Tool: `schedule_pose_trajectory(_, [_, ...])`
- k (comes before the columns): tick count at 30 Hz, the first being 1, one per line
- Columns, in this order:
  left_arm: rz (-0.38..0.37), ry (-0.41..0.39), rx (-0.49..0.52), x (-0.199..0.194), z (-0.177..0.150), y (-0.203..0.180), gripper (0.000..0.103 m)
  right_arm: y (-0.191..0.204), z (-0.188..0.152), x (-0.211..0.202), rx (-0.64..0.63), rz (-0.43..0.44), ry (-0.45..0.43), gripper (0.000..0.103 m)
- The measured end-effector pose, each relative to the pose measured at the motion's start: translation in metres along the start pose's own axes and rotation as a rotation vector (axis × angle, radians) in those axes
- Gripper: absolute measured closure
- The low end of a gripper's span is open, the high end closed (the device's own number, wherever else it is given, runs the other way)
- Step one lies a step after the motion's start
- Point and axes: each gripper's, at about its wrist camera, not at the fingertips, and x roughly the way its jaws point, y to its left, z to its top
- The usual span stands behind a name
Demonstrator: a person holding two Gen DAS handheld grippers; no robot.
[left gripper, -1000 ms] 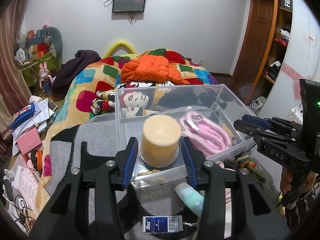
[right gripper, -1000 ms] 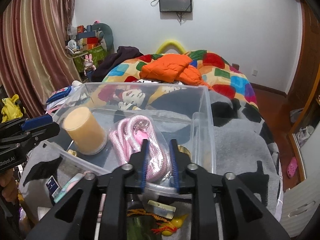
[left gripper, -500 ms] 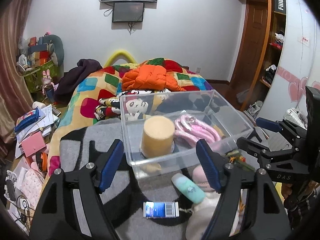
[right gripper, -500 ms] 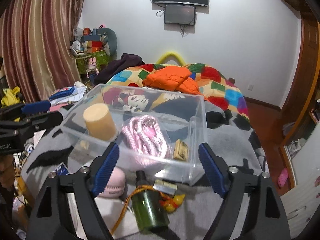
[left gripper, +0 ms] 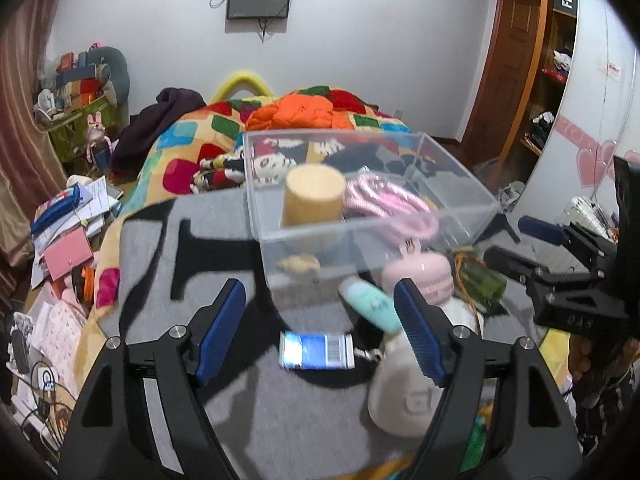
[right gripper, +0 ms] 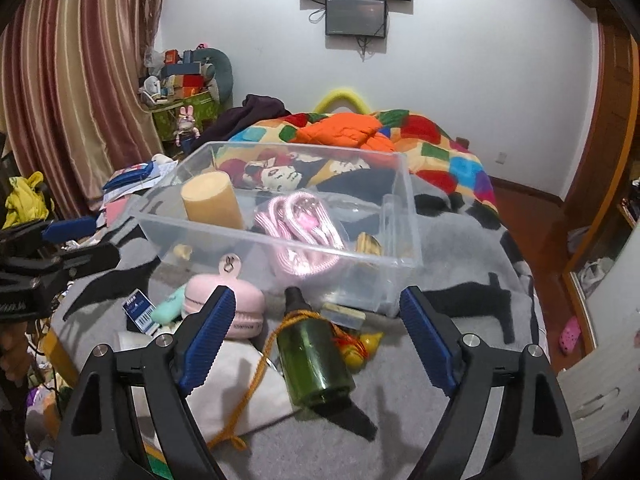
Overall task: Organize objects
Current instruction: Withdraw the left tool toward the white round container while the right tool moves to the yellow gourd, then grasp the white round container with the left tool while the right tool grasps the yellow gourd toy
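Clear bin rim just beyond both hand-held grippers (jaws wide, nothing gripped).

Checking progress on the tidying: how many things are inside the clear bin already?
3 seen: candle at its left end, pink rope in the middle, small brown item toward the right. Others may be hidden.

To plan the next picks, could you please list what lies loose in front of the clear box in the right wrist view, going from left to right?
Blue barcode card → mint tube → pink round case → green bottle → yellow duck toy.
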Motion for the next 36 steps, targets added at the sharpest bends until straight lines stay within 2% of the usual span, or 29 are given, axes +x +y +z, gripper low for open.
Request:
schedule_pose_trajectory(13, [-0.048, 0.06, -0.01, -0.007, -0.035, -0.023, 0.026, -0.012, -0.025, 0.013, 0.035, -0.022, 0.08, 0.021])
schedule_pose_trajectory(23, [-0.098, 0.099, -0.032, -0.007, -0.047, -0.028, 0.025, -0.013, -0.032, 0.022, 0.048, 0.02, 0.094, 0.022])
schedule_pose_trajectory(30, [-0.14, 0.111, -0.02, -0.007, -0.052, -0.036, 0.025, -0.028, -0.027, 0.016, 0.103, 0.04, 0.072, 0.022])
schedule_pose_trajectory(33, [-0.153, 0.117, -0.016, -0.004, -0.053, -0.038, 0.025, -0.038, -0.023, 0.017, 0.134, 0.018, 0.064, 0.03])
schedule_pose_trajectory(34, [-0.156, 0.119, -0.015, -0.003, -0.053, -0.038, 0.025, -0.042, -0.023, 0.019, 0.149, 0.017, 0.069, 0.036])
schedule_pose_trajectory(36, [-0.164, 0.126, -0.009, -0.003, -0.054, -0.04, 0.025, -0.05, -0.022, 0.022, 0.181, 0.025, 0.071, 0.038])
